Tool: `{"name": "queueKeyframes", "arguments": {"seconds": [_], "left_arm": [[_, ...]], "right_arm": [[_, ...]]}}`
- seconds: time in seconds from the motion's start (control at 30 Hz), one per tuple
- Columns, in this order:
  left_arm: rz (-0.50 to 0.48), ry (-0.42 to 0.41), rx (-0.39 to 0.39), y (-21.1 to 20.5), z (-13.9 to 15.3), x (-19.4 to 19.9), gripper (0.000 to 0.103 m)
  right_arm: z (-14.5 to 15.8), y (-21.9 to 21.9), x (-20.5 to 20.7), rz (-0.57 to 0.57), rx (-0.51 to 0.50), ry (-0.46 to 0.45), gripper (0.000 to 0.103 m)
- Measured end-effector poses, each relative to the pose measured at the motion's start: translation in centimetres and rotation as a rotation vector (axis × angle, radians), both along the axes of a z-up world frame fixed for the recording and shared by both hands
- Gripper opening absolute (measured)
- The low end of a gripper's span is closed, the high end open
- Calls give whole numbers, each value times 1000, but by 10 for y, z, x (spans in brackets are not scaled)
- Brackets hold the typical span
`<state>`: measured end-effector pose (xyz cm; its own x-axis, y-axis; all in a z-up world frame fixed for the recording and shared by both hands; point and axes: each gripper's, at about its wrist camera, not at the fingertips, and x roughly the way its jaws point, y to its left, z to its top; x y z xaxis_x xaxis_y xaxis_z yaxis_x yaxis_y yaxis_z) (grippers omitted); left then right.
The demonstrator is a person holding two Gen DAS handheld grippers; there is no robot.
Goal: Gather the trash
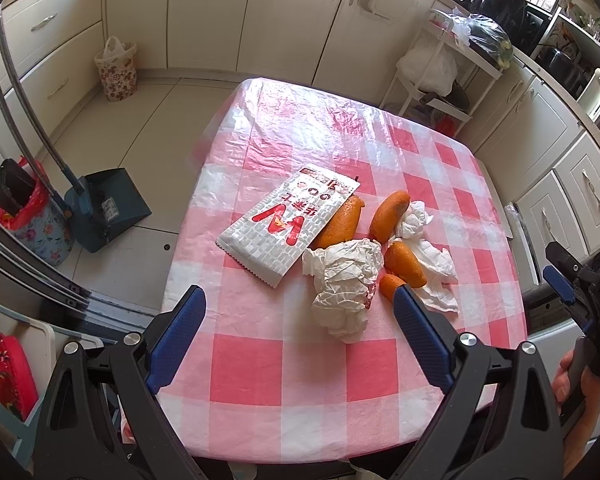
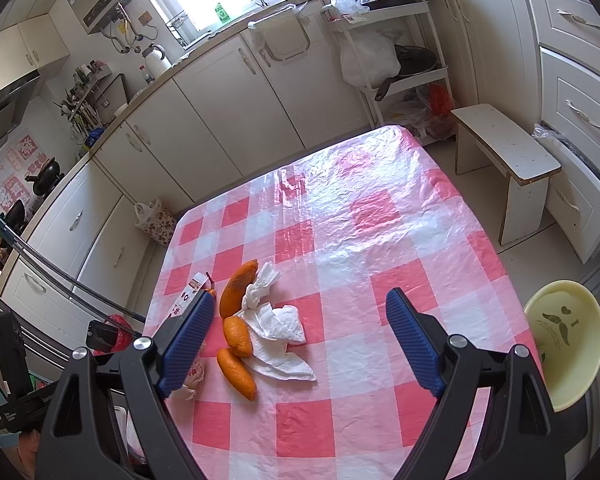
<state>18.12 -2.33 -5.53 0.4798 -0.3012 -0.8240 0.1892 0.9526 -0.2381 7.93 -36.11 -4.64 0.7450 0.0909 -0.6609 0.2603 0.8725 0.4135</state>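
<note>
Table point(image 1: 284, 364) with pink-and-white checked plastic cloth fills the middle of both views.

Trash cluster, left wrist view, centre of frame:
- flat white paper food bag with red print point(image 1: 286, 222), lying partly over 1 orange peel piece
- 4 orange peel pieces point(image 1: 389, 216) in a loose group, just right of the bag
- crumpled white wrapper paper point(image 1: 346, 284), below the bag, touching the peels
- 2 crumpled white tissues point(image 1: 430, 258), at the right edge of the cluster, touching the peels

Left gripper point(image 1: 300, 308): blue-padded jaws stand wide apart, nothing between the pads; wrapper paper lies just beyond the tips, above the cloth.

Right gripper point(image 2: 300, 320): jaws wide apart, empty; in the right wrist view the tissues point(image 2: 278, 324) and 3 visible peel pieces point(image 2: 238, 334) lie near its left finger.

Pale yellow plastic bowl point(image 2: 566, 340) at the right edge of the right wrist view, beside the table.

Floral bin with white bag liner point(image 1: 116, 68) on the floor, upper left of the left wrist view, well apart from the table.
</note>
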Motion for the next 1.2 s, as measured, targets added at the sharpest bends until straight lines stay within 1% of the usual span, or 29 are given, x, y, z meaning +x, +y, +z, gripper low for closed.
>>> {"name": "queueKeyframes", "arguments": {"seconds": [0.47, 1.2], "left_arm": [[-5, 9, 16, 4, -6, -6, 91], [22, 14, 22, 10, 1, 2, 91]], "right_arm": [[-1, -4, -2, -3, 0, 1, 84], [1, -10, -7, -30, 5, 0, 84]]}}
